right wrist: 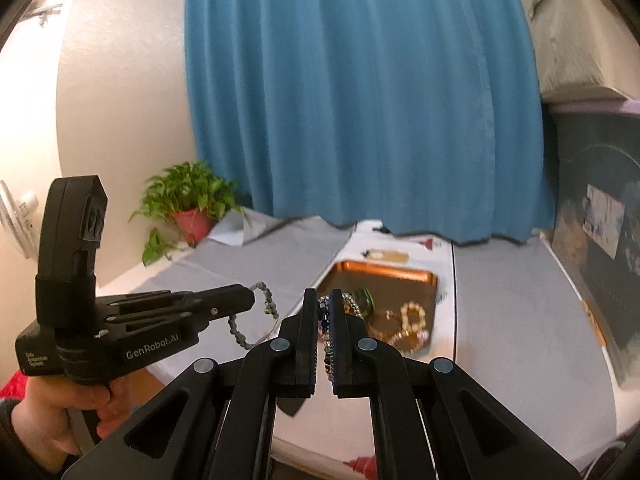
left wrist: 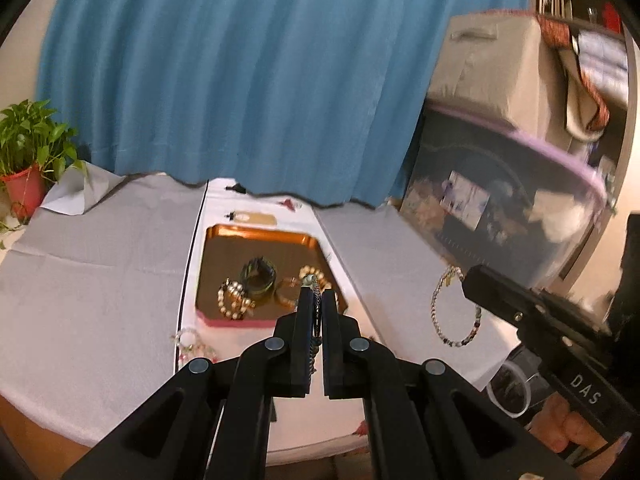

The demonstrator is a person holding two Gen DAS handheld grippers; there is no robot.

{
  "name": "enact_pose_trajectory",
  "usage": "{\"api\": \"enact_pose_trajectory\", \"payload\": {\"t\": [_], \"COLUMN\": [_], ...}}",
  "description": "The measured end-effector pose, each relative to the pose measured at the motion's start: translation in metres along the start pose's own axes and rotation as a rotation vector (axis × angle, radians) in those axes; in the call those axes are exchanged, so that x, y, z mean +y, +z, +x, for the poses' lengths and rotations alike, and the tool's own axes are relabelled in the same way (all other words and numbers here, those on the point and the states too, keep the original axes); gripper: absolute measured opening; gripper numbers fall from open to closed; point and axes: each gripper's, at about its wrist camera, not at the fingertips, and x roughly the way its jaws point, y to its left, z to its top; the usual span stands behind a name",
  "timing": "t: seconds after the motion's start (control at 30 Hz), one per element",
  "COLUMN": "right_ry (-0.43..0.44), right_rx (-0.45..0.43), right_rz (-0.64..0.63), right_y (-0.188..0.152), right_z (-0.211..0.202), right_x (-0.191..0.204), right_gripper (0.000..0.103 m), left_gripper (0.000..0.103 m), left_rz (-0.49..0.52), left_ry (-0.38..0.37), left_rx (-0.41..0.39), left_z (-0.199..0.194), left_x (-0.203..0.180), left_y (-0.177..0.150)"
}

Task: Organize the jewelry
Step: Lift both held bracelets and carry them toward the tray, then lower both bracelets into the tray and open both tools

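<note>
Your left gripper (left wrist: pixel 317 294) is clamped shut on a dark beaded bracelet (left wrist: pixel 317 312), beads pinched between the jaws; from the right wrist view the same bracelet hangs as a loop off its tip. Your right gripper (right wrist: pixel 322 300) is also closed, gripping a multicolour beaded bracelet (right wrist: pixel 325 334) between its pads; in the left wrist view that one dangles as a pale loop (left wrist: pixel 456 312) off the right gripper's tip. Both are held up above the table (left wrist: pixel 100 280), which has a grey cloth on it with a white strip down the middle. Copper tray (left wrist: pixel 264 236) sits on the white strip, and inside it: a dark green bangle (left wrist: pixel 259 276), a pearl bracelet (left wrist: pixel 234 300), a thin gold ring-shaped bangle (left wrist: pixel 286 294) and a cream bead bracelet (left wrist: pixel 316 274) (partly hidden behind your left jaws). Another clear bead bracelet (left wrist: pixel 192 342) lies on the cloth just near the tray's front corner, outside it. Gold phone-like thing (left wrist: pixel 256 218) lies beyond the tray. Potted plant (left wrist: pixel 28 160) at the far left corner, blue curtain (left wrist: pixel 260 80) behind. Your hand (right wrist: pixel 60 412) grips the left gripper's handle
</note>
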Motion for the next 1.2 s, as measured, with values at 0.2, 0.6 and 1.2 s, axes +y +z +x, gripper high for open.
{"api": "enact_pose_trajectory", "payload": {"t": [0.2,0.6,1.2], "right_ry": [0.015,0.052,0.114], "right_rx": [-0.021,0.022,0.208], "right_rz": [-0.049,-0.040,0.144], "right_y": [0.015,0.025,-0.030], "right_z": [0.008,0.088,0.294], "right_x": [0.000,-0.044,-0.137], "right_gripper": [0.005,0.005,0.005], "left_gripper": [0.001,0.001,0.001], "left_rz": [-0.010,-0.061,-0.221], "left_ry": [0.006,-0.021,0.042], "left_rx": [-0.052,-0.014,0.149], "left_z": [-0.003,0.086,0.252], "left_x": [0.019,0.054,0.144], "left_y": [0.024,0.042,0.013]}}
